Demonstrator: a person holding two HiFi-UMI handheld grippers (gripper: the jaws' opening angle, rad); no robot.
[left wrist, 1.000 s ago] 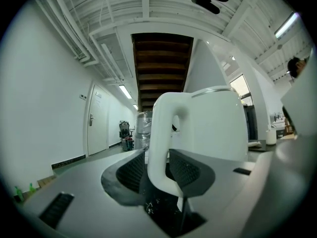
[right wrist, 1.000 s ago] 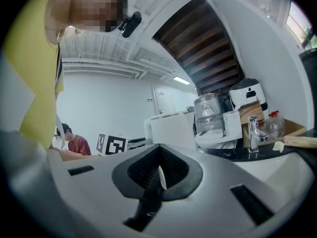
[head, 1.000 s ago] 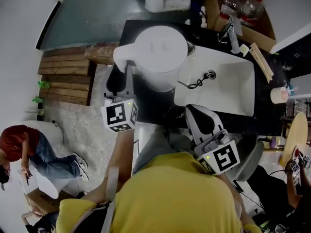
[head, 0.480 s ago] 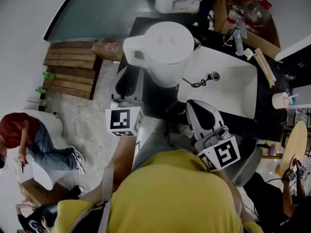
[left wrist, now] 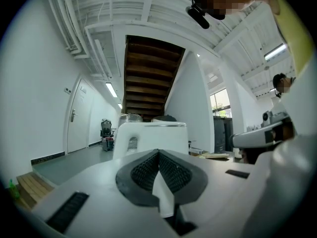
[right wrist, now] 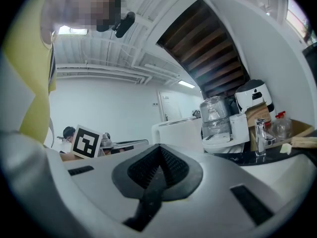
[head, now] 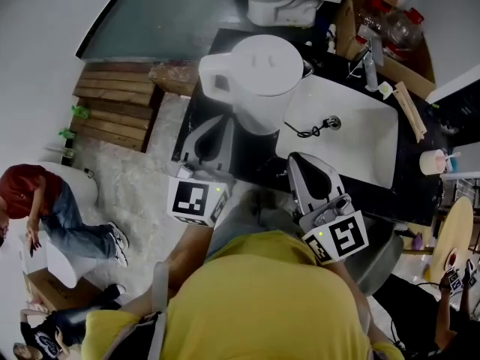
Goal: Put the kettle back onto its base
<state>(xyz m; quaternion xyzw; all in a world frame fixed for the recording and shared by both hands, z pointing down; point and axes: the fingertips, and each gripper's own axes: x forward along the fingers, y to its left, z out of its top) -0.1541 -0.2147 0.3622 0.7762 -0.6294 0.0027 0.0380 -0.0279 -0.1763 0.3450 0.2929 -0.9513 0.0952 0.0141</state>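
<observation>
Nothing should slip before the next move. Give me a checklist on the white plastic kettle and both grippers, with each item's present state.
1. White plastic kettle upright on the black counter: ok.
2. Kettle seated on its base: cannot tell; no base shows beneath it.
3. Left gripper clear of the kettle, jaws just closed with nothing between them: ok.
4. Right gripper shut and empty: ok.

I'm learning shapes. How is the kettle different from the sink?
The kettle is round, with a lid and handle; the sink is a rectangular basin. The kettle rises above the black counter; the sink is sunk into it. Both are white.
</observation>
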